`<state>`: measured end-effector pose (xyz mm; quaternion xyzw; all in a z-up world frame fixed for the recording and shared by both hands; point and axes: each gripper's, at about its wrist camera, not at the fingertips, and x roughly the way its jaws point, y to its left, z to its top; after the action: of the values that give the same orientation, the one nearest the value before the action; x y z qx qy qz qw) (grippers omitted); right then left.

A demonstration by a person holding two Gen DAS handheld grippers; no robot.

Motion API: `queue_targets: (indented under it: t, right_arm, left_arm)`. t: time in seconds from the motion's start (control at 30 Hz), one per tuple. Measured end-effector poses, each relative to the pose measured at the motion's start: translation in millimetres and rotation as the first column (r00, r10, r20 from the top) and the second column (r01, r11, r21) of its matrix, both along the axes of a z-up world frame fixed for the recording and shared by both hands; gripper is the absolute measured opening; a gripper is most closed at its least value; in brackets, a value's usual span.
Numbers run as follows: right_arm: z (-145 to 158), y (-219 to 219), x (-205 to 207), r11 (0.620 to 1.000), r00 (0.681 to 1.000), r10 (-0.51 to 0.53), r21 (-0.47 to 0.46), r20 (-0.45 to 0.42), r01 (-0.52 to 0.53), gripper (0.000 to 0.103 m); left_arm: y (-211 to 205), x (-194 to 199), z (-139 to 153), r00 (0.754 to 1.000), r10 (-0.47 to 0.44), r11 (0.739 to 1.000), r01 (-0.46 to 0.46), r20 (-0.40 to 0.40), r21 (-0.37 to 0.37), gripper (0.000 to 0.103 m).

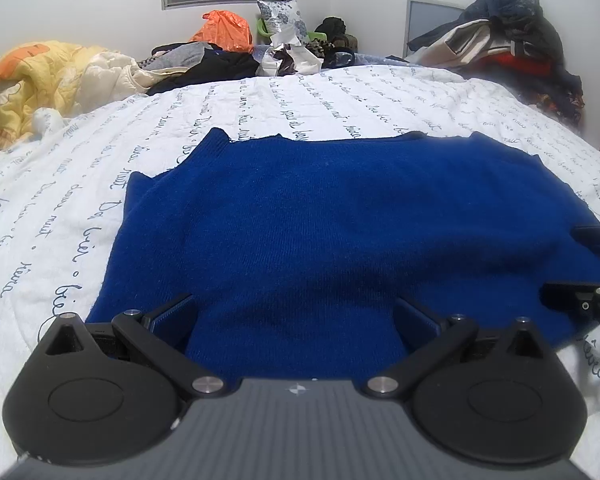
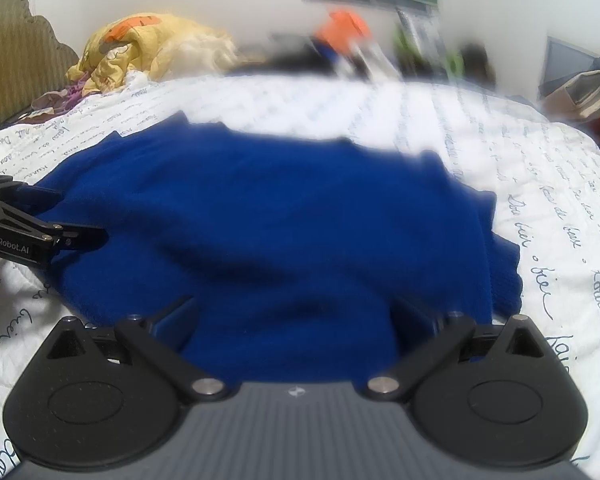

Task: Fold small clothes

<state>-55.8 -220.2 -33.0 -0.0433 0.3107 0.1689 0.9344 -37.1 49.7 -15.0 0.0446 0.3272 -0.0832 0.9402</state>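
While the blue knit sweater (image 1: 340, 220) lies spread on the white quilted bedcover (image 1: 60, 200), both grippers are held low at its near edge. In the left wrist view, the left gripper (image 1: 296, 316) is seen with its fingers (image 1: 176, 312) spread wide, and knit fabric fills the gap between them; whether the pads touch the cloth cannot be told. The right gripper (image 2: 296, 316) is likewise seen with fingers (image 2: 176, 316) spread apart over the near hem, the sweater rising slightly between them.

Ahead of the left fingers, the far edge of the sweater is seen ragged and uneven, with a ribbed corner folded up at the far left. To the left of those fingers, a second layer shows beneath the left border. Bare bedcover, printed with dark cursive script in rows, lies open beyond the far edge and on both sides.

Past the right fingers, the right border is doubled into a thick ribbed fold. This view is blurred in its upper part.

Well beyond the sweater, a yellow-and-orange quilt (image 1: 40, 76), an orange plastic bag (image 1: 224, 32) and a heap of dark clothes (image 1: 512, 36) are piled at the far side of the bed.
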Motion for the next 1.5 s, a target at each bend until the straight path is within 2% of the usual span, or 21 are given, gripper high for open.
queue_targets:
  t: [0.2,0.33,0.43,0.63,0.87,0.93,0.97,1.03,1.1,1.17,1.2,1.23,1.3,1.4,1.43,1.5]
  right_arm:
    - [0.9,-5.2,-0.2,1.000,1.000,-0.015,0.021,0.001,0.015,0.103]
    - [0.9,-7.7,-0.7,0.999,0.999,-0.034,0.021,0.002,0.034,0.103]
    - [0.8,-5.0,-0.8,0.999,0.999,-0.036,-0.004,0.003,0.036,0.103]
    - [0.7,-4.7,-1.8,0.999,0.999,-0.040,-0.008,0.002,0.040,0.103]
    - [0.5,-6.2,-3.4,0.999,0.999,-0.050,-0.008,0.003,0.050,0.103]
    - [0.4,-6.7,-3.4,0.999,0.999,-0.050,-0.008,0.003,0.050,0.103]
    - [0.4,-6.7,-3.5,0.999,0.999,-0.050,-0.008,0.003,0.050,0.103]
    - [0.5,-6.4,-4.0,0.999,0.999,-0.052,-0.012,0.005,0.053,0.103]
    - [0.6,-6.3,-4.9,0.998,0.998,-0.056,-0.014,0.007,0.056,0.103]
    - [0.7,-6.8,-4.9,0.998,0.998,-0.056,-0.013,0.007,0.056,0.103]
    - [0.6,-6.8,-4.9,0.998,0.998,-0.056,-0.013,0.007,0.056,0.103]
    - [0.7,-7.1,-4.8,0.998,0.998,-0.055,-0.012,0.007,0.056,0.103]
    - [0.8,-7.8,-4.9,0.998,0.999,-0.054,-0.008,0.007,0.054,0.103]
    - [1.0,-9.1,-4.5,0.999,0.999,-0.052,0.003,0.005,0.052,0.103]
    - [1.0,-9.8,-4.5,0.999,0.999,-0.051,0.007,0.005,0.051,0.103]
    - [1.3,-11.1,-4.4,0.999,0.999,-0.049,0.016,0.004,0.049,0.103]
  left_arm:
    - [6.8,-28.1,-0.2,0.998,0.061,0.998,-0.061,-0.014,-0.028,0.103]
    - [8.0,-61.2,-1.2,0.998,0.068,0.998,-0.068,-0.001,-0.004,0.103]
    - [11.9,-67.4,-1.6,0.998,0.066,0.998,-0.066,-0.015,0.003,0.103]
    - [35.8,-68.0,0.3,0.987,0.160,0.979,-0.162,-0.023,-0.122,0.103]
    - [62.9,-76.2,5.1,0.970,0.243,0.923,-0.240,-0.030,-0.302,0.103]
    - [70.7,-77.0,8.1,0.962,0.266,0.890,-0.268,-0.059,-0.369,0.103]
    - [76.3,-76.0,10.2,0.957,0.276,0.865,-0.285,-0.083,-0.413,0.103]
    - [92.4,-72.5,12.2,0.943,0.303,0.786,-0.329,-0.138,-0.523,0.103]
    - [112.2,-70.7,10.1,0.924,0.327,0.671,-0.376,-0.200,-0.639,0.103]
    - [130.4,-69.6,4.7,0.901,0.346,0.534,-0.417,-0.260,-0.735,0.103]
    - [136.6,-69.7,1.7,0.891,0.355,0.474,-0.433,-0.283,-0.767,0.103]
    - [139.9,-69.5,1.3,0.882,0.366,0.437,-0.445,-0.297,-0.781,0.103]
    - [138.6,-65.7,4.4,0.870,0.379,0.422,-0.466,-0.316,-0.777,0.103]
    - [128.8,-60.0,8.0,0.866,0.381,0.431,-0.477,-0.324,-0.766,0.103]
    - [125.1,-57.9,8.2,0.865,0.387,0.445,-0.479,-0.321,-0.756,0.103]
    - [114.5,-52.1,13.0,0.855,0.418,0.490,-0.498,-0.308,-0.716,0.103]
